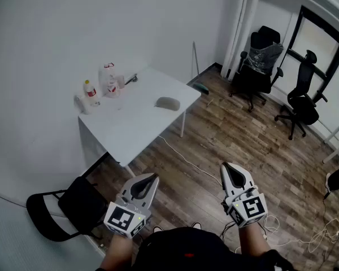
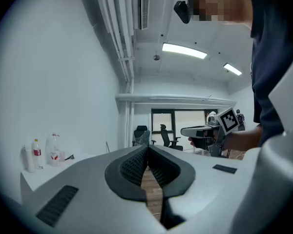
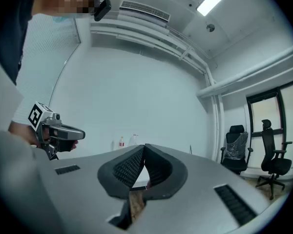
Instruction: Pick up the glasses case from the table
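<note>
A grey oval glasses case (image 1: pixel 168 103) lies on the white table (image 1: pixel 140 123), near its right edge. Both grippers hover well short of the table, over the wooden floor. My left gripper (image 1: pixel 153 177) is shut, its tips meeting with nothing between them; the same shows in the left gripper view (image 2: pixel 148 146). My right gripper (image 1: pixel 227 166) is likewise shut and empty, its tips touching in the right gripper view (image 3: pixel 145 146). The case is hidden behind the jaws in both gripper views.
Bottles (image 1: pixel 90 94) and a larger jug (image 1: pixel 108 79) stand at the table's far left corner. A black chair (image 1: pixel 62 209) sits near the table's front left. Office chairs (image 1: pixel 260 62) stand by the window at right. Cables (image 1: pixel 181 157) run across the floor.
</note>
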Available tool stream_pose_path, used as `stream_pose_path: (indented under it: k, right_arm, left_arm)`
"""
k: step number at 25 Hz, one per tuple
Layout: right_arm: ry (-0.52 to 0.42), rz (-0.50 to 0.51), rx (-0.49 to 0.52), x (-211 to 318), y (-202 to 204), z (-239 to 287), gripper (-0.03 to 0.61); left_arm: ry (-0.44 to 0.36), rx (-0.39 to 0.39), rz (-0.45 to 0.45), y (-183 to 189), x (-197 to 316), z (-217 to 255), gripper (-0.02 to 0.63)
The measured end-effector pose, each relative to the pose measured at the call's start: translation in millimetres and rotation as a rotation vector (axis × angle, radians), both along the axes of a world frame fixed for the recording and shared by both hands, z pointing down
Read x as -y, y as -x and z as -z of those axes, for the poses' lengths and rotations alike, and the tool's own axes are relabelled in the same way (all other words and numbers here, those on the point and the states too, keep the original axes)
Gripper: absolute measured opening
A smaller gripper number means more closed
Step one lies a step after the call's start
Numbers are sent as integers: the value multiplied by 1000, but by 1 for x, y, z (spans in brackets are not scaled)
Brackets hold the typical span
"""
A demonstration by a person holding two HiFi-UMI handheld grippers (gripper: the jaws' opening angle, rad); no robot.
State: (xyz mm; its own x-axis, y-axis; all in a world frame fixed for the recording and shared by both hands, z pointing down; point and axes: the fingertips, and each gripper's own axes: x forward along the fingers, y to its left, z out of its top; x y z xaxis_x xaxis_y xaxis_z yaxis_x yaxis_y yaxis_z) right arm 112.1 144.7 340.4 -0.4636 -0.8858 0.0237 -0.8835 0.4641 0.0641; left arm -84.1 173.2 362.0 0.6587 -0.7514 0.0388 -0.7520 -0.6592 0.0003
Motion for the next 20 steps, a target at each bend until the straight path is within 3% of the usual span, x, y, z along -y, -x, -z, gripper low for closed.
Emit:
stream_pose_path:
  k: [20]
  right_arm:
    - [-50, 71, -19, -6, 10, -11, 23]
  left_arm:
    - [19, 13, -5, -8, 2, -7, 23]
